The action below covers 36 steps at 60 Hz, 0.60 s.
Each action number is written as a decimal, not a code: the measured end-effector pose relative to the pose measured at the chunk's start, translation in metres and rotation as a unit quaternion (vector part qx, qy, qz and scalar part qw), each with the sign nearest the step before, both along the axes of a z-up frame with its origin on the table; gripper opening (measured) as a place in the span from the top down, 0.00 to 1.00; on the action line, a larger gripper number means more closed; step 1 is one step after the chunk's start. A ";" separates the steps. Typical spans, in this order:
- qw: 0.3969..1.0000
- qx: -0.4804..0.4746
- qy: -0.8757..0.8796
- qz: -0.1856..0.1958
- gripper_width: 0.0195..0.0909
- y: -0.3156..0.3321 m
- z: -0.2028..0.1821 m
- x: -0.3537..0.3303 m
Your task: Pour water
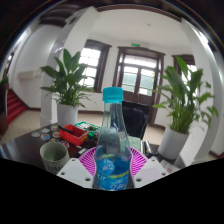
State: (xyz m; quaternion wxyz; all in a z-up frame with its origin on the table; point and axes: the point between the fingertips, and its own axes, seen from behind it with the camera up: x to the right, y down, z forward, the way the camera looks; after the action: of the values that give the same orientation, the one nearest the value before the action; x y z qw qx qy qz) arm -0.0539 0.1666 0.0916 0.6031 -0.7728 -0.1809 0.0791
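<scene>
Upright, water bottle (114, 140) gripped between gripper (113, 168) fingers; green cup (54, 155) beside.

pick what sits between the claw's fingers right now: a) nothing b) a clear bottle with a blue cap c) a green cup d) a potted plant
b: the clear bottle with its blue cap stands upright between the claw fingers, which appear to press on its base from both sides; the green cup sits off to the side on the table.

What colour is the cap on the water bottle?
Light blue. The cap tops the bottle between the gripper fingers, in the gripper view.
</scene>
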 end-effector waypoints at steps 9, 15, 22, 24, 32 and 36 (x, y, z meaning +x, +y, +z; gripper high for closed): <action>0.998 -0.004 0.061 -0.004 0.71 -0.001 -0.024 0.006; 0.997 -0.006 0.073 -0.001 0.71 -0.005 -0.043 0.005; 0.995 0.018 0.097 -0.009 0.71 -0.010 -0.037 0.012; 0.995 0.020 0.096 -0.011 0.71 -0.010 -0.038 0.012; 0.996 0.013 0.091 -0.014 0.62 -0.007 -0.038 0.011; 0.996 0.010 0.091 -0.011 0.54 -0.009 -0.039 0.012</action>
State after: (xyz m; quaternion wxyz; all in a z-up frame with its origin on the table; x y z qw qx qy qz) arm -0.0422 0.1576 0.0530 0.6257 -0.7583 -0.1176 0.1402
